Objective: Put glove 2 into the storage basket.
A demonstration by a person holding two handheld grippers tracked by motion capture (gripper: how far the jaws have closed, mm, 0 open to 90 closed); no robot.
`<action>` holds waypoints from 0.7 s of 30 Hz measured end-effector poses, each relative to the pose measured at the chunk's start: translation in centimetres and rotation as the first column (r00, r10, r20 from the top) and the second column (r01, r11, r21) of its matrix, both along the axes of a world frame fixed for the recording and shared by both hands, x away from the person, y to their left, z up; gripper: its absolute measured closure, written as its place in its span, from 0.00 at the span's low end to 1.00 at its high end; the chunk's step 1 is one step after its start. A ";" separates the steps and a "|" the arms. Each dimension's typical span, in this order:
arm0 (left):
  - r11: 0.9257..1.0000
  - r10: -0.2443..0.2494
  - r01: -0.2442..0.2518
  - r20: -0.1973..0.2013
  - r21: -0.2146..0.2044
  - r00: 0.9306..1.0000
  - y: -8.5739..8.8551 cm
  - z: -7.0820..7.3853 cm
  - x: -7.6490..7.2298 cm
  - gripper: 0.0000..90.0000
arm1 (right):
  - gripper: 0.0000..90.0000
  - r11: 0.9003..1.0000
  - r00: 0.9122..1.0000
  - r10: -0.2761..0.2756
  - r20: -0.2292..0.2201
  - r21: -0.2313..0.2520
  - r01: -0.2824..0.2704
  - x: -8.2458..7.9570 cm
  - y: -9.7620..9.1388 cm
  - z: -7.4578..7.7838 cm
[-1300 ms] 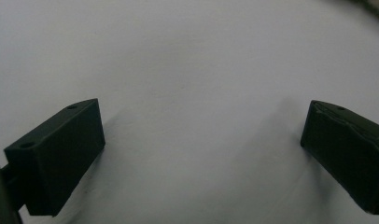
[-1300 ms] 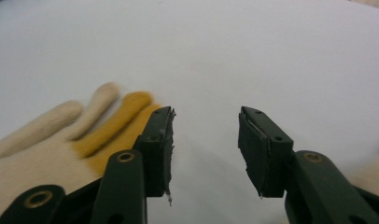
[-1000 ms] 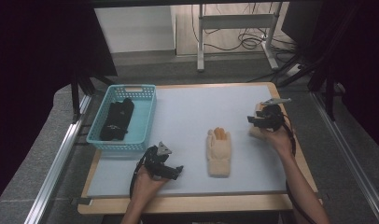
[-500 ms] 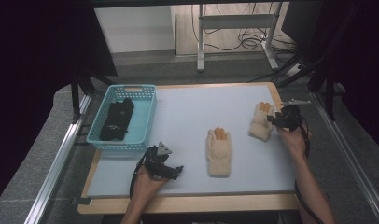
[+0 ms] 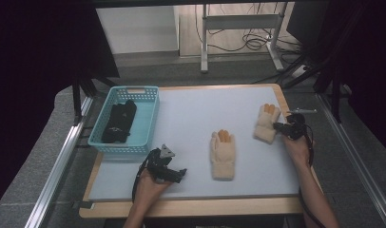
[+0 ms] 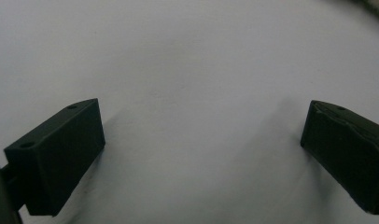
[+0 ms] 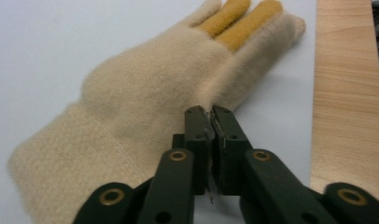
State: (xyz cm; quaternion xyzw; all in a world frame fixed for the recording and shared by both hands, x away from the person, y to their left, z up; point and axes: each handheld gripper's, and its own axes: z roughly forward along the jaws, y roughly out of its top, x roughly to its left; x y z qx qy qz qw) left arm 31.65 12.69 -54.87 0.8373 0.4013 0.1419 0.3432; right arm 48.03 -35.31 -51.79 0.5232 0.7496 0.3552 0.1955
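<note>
pinching the edge of a beige glove [image 5: 267, 124], the right tool [image 5: 278, 126] sits at the right side of the table [image 5: 191, 114]; its jaws have just been closing and in the right gripper view they are pressed together on a fold of the glove's fleece [image 7: 145, 107], right where the side of the palm meets the fingers. that glove lies flat near the table's right edge, its two orange-yellow fingers [image 7: 243, 18] pointing away from the person, with the bare wooden border [image 7: 346, 84] just beside it. a second glove [image 5: 223, 154] of the same kind lies near the middle of the table, palm flat, orange fingertips toward the far side — well apart from the first and touched by neither tool. the left tool [image 5: 174, 173] rests low at the front left of the table in the person's left hand [image 5: 150, 183], with its jaws spread wide; the left gripper view shows the two black jaws standing far apart over bare pale table surface [image 6: 192, 93] with nothing between them. at the left rear stands a turquoise basket [image 5: 146, 124] holding a dark, folded thing [image 5: 119, 121] — what it is cannot be told from here.
</note>
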 end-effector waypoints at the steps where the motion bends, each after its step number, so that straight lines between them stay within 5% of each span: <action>1: 1.000 0.000 0.000 0.000 0.000 1.000 0.0 0.0 0.0 0.00 | 0.96 1.000 1.000 0.000 0.002 -0.020 0.000 0.0 0.2 0.2; 13: 1.000 0.000 0.000 0.000 0.000 1.000 0.0 0.0 0.0 0.00 | 0.96 0.995 0.996 0.039 0.082 -0.098 -0.031 -2.1 0.6 6.0; 21: 1.000 0.000 0.000 0.000 0.000 1.000 0.0 0.0 0.0 0.00 | 0.91 0.989 0.989 0.117 0.092 -0.104 -0.107 -1.8 5.2 6.2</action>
